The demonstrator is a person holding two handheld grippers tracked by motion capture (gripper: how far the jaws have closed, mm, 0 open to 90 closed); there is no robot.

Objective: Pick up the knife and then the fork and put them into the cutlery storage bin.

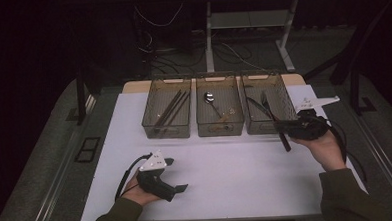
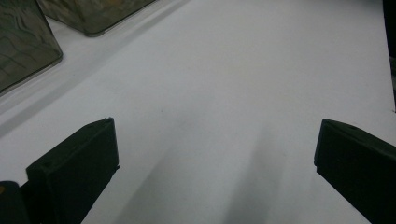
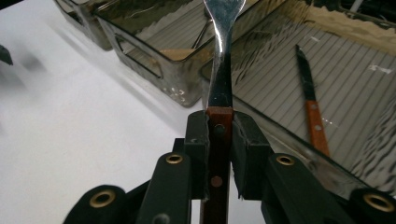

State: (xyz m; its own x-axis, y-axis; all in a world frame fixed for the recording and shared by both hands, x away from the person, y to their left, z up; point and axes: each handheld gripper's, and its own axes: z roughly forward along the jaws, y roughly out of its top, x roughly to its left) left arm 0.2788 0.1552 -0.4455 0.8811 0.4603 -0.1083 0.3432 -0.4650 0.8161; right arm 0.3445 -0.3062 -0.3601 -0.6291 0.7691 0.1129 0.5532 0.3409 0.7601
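Three bins (image 1: 220,132) stand in a row at twelve o'clock on my table (image 1: 237,179). My right gripper (image 3: 219,135) is clamped on the brown handle of a fork (image 3: 219,70), its metal neck rising over the near wall of the right bin (image 3: 280,130), where a knife (image 3: 310,105) lies. At seven o'clock, my left gripper (image 2: 215,154) rests with its jaws spread wide, holding nothing.
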